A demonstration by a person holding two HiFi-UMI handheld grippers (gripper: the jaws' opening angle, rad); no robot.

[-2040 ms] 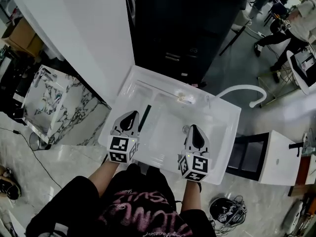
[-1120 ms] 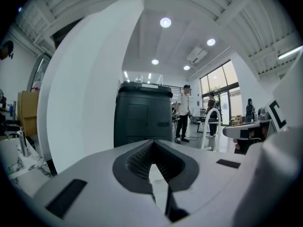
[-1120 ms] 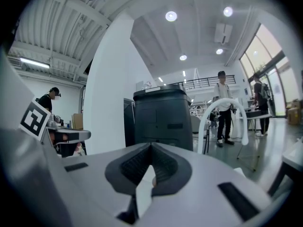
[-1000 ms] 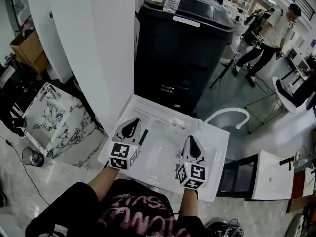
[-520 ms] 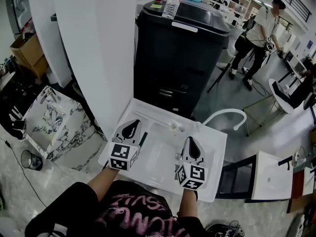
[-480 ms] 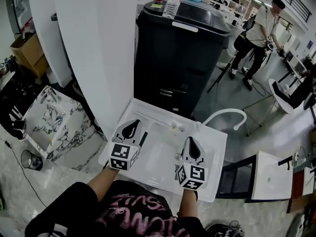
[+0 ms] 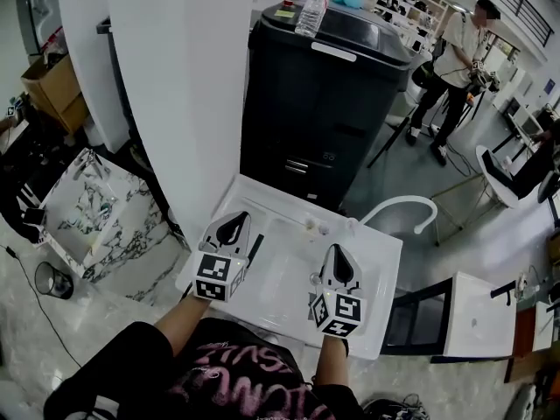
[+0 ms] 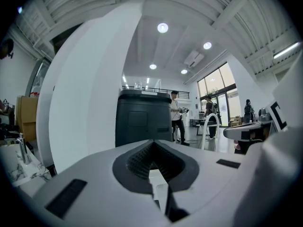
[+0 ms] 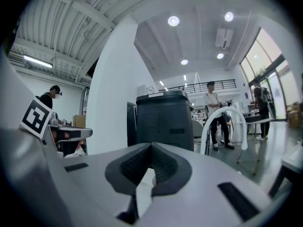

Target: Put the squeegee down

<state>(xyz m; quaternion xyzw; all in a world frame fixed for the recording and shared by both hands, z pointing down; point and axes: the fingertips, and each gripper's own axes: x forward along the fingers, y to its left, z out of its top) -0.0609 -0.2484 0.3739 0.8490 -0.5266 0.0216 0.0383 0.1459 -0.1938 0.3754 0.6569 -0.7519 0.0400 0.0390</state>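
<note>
Below the left gripper [image 7: 233, 224] and right gripper [image 7: 337, 256], a white basin [image 7: 381, 265]. Straight ahead of them stands a tall black cabinet [image 7: 324, 112], a clear water bottle [image 7: 309, 11] on its top. A white pillar [image 7: 184, 86] rises ahead of the left one. A curved white pipe [image 7: 398, 206] arcs beyond the right one; further out that way, a person [image 7: 457, 51] stands.

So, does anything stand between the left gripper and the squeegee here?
Nothing visible does. The squeegee lies on the white sink right beside the left gripper, on its right side, with no object between them. That gripper's jaws are together and hold nothing.
</note>
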